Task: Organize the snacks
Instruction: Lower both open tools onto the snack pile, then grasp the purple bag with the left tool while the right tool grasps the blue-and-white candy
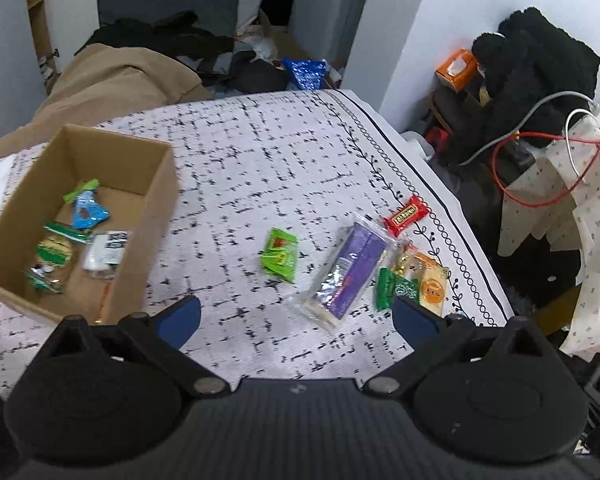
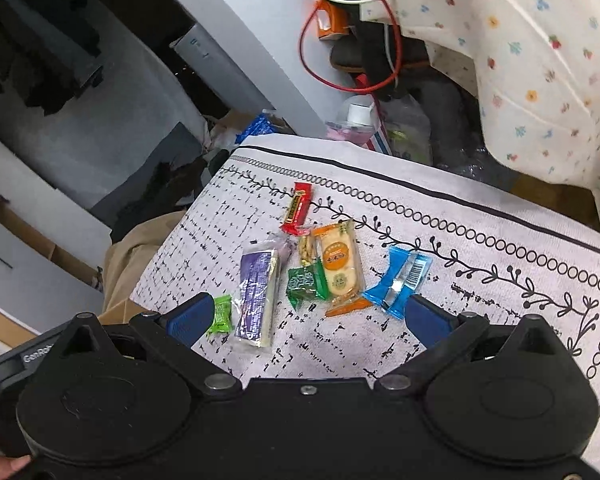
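A cardboard box (image 1: 162, 184) at the left of the patterned cloth (image 1: 260, 152) holds several snack packets. Loose on the cloth lie a lime green packet (image 1: 281, 254), a purple bar (image 1: 346, 270), a red candy (image 1: 405, 216), a dark green packet (image 1: 396, 288) and an orange cracker pack (image 1: 430, 282). My left gripper (image 1: 296, 318) hovers open above the cloth in front of them, holding nothing. In the right wrist view the purple bar (image 2: 257, 294), dark green packet (image 2: 306, 282), orange cracker pack (image 2: 338, 266), red candy (image 2: 298, 208) and a blue packet (image 2: 400, 280) lie ahead of my open, empty right gripper (image 2: 306, 322).
The cloth's right edge (image 1: 476, 240) drops to a cluttered floor with red and white cables (image 1: 540, 164), dark clothing (image 1: 536, 72) and floral fabric (image 2: 520, 60). A tan garment (image 1: 112, 80) lies beyond the box. A plastic bottle (image 2: 356, 118) stands past the cloth's far edge.
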`<state>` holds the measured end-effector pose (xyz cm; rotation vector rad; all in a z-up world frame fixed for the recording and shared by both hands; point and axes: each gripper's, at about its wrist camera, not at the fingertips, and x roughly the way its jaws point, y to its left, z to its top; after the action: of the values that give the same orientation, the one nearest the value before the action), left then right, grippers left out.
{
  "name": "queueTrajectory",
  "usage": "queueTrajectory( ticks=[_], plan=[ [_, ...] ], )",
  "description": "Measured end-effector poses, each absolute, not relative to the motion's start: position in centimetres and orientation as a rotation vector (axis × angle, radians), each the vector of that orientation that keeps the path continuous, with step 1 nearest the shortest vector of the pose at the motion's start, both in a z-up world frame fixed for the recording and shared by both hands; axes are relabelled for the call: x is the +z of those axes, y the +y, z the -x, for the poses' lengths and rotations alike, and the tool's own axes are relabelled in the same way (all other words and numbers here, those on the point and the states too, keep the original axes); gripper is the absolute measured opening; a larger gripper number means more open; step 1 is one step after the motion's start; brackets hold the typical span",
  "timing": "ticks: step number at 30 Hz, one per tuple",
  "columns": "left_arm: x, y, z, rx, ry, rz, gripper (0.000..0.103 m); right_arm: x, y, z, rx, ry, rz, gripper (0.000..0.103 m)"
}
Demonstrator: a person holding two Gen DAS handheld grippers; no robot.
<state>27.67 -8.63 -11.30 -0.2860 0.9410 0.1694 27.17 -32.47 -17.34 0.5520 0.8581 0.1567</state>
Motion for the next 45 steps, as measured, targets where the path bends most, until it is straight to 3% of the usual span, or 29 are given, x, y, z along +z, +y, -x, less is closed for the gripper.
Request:
queueTrajectory(
  ticks=[20, 27, 34, 37, 39, 40, 42, 45],
  plan=[
    [-17.8, -11.9, -34.8, 0.060, 1.012, 0.205, 0.094, -23.5, -34.4, -31.6, 0.012, 0.971, -0.685, 0.078],
    [-20.3, -12.9, -37.1, 0.056, 1.050, 0.158, 0.090, -25.6, -34.2, -33.5, -0.022, 1.014, -0.684, 0.074],
    [-22.1, -13.2, -38.3, 0.065, 1.085, 0.141, 0.089, -27.6, -34.1, -35.1, -0.040, 1.063, -0.687, 0.062],
    [-22.5, -13.1, -38.6, 0.075, 1.102, 0.151, 0.080, -28.0, -33.7, -35.7, -0.043, 1.062, -0.669, 0.054],
    [-23.0, -13.1, -38.6, 0.085, 1.122, 0.155, 0.059, -28.1, -33.5, -35.9, -0.048, 1.063, -0.650, 0.041],
    [-23.2, -13.0, -38.7, 0.091, 1.130, 0.154, 0.056, -28.2, -33.6, -36.0, -0.058, 1.067, -0.643, 0.034],
    [-23.0, -13.1, -38.5, 0.099, 1.125, 0.153, 0.048, -28.3, -33.9, -35.9, -0.060, 1.066, -0.660, 0.032],
    [-22.6, -13.1, -38.1, 0.094, 1.127, 0.158, 0.045, -27.9, -34.2, -35.5, -0.047, 1.057, -0.669, 0.029]
  ],
)
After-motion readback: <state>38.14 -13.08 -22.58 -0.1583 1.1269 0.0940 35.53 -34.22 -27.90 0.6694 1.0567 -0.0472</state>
